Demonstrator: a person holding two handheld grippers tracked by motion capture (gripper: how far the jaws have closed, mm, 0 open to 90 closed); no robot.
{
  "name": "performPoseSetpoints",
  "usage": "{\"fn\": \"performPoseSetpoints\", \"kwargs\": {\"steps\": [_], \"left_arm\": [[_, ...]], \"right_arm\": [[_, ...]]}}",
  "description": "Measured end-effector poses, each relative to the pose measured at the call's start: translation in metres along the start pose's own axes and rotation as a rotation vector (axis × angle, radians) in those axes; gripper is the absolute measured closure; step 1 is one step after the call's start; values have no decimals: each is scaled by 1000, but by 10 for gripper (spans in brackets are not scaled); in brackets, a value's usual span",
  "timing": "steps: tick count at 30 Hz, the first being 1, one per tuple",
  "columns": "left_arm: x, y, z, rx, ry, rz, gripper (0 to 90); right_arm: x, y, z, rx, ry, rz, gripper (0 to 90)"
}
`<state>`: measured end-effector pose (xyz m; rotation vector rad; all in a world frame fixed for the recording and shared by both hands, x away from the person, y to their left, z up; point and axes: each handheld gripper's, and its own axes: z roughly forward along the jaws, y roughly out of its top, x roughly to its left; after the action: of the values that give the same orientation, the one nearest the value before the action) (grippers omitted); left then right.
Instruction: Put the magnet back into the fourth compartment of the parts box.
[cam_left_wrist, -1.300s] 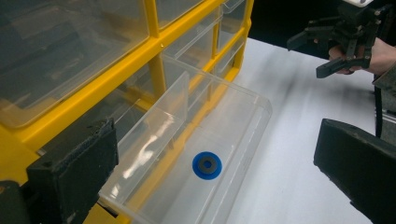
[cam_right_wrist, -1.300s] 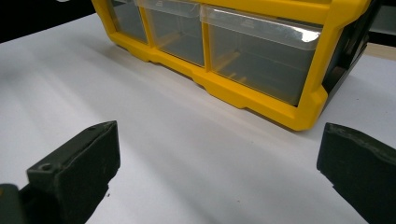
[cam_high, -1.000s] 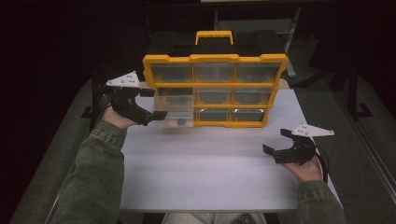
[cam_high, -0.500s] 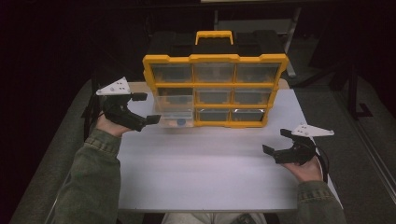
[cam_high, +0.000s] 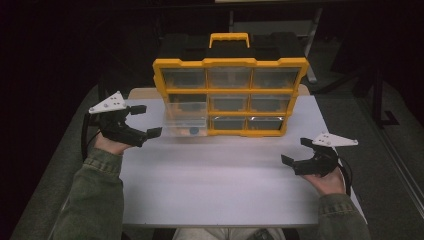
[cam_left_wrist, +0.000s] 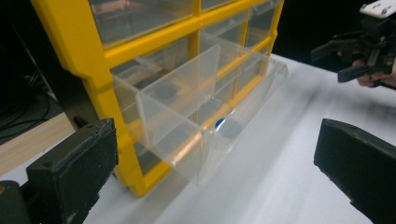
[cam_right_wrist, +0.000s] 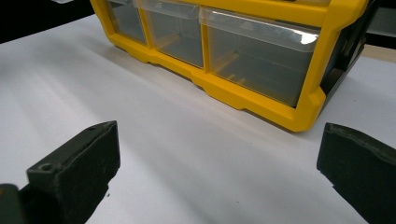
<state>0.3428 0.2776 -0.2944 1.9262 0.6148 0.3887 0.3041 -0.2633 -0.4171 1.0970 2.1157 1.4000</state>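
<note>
A yellow organizer with clear drawers and a yellow handle stands at the back of the white table. Its lower-left clear drawer is pulled out, and a small blue-and-dark item lies in it. My left gripper hangs open just left of that drawer, apart from it. In the left gripper view the drawer sticks out ahead of the wide-open jaws, with the blue item at its bottom. Near the right front of the table my right gripper is open and empty. It faces the organizer's lower right corner.
The table's left edge runs just under my left hand, with dark floor beyond it. A dark frame stands on the floor at the right. The right hand's gripper appears far off in the left gripper view.
My left gripper has drawn back to the left, away from the pulled-out drawer, which stays out. The right gripper has not moved.
</note>
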Motion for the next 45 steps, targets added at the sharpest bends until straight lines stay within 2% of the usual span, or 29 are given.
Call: {"fn": "performPoseSetpoints", "kwargs": {"steps": [16, 21, 39, 45], "left_arm": [[1, -31, -7, -23, 34, -42, 0], [3, -39, -11, -38, 37, -68, 0], [11, -77, -15, -34, 78, -139, 0], [12, -87, -15, -43, 77, -167, 0]], "right_arm": [[1, 0, 0, -1, 7, -2, 0], [1, 0, 0, -6, 6, 0, 0], [1, 0, -3, -20, 2, 1, 0], [1, 0, -4, -25, 2, 3, 0]]}}
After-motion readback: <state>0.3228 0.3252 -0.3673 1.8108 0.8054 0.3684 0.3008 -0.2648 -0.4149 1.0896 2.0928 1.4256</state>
